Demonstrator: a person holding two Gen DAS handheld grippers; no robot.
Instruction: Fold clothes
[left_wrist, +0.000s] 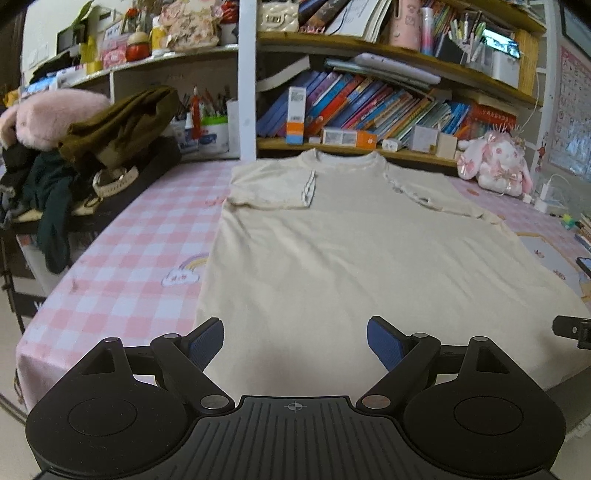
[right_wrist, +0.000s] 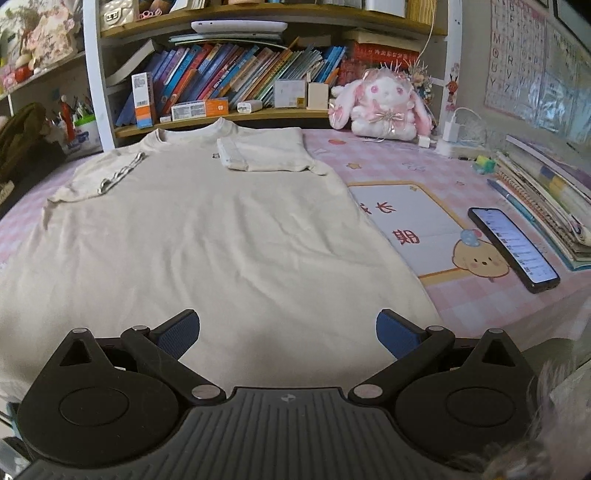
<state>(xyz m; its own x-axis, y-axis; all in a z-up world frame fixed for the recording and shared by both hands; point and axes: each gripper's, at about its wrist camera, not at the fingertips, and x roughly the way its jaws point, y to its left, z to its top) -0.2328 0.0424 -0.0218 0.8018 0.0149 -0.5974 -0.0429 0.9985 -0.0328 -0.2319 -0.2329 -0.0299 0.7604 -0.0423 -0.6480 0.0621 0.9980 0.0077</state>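
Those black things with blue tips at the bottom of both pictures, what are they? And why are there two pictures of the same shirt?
Each black thing is a grabbing tool that a person holds, one in each hand. A small camera sits on each tool and looks forward along its two fingers, so you get two pictures. One shows the left tool, the other the right tool. Both are wide open and hold nothing. In front of them a cream shirt lies flat on a table with a pink checked cloth, with both sleeves already folded in. A phone lies to the right of the shirt, and a plush bunny sits at the back by the bookshelf.
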